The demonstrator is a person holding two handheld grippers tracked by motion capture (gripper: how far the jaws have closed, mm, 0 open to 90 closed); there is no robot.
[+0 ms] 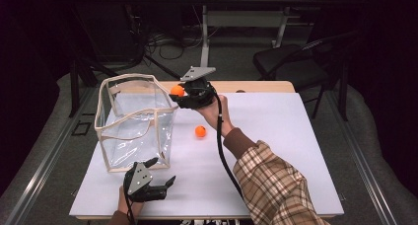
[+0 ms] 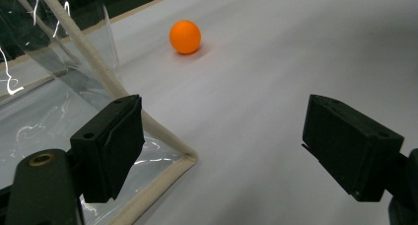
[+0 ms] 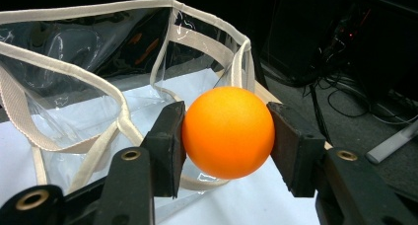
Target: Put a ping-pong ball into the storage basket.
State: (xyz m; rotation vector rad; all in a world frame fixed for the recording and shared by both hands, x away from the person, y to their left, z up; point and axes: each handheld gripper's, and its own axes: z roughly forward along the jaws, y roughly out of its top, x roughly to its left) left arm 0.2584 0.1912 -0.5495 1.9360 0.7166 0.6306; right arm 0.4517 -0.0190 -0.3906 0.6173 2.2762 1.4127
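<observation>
ball (image 1: 200, 131) on table (image 1: 276, 136), right of bag (image 1: 135, 121)

A lab or test room, dim beyond the lit work area. The white counter (image 1: 276, 136) stands on grey carpet (image 1: 44, 136). Beyond the right claw (image 1: 178, 97) stand a second desk (image 1: 246, 8) on metal legs, loose cables (image 1: 167, 45) on the floor and a black folding chair (image 1: 296, 62). Dark equipment racks (image 3: 315, 32) with trailing wires sit just past that claw.
</observation>
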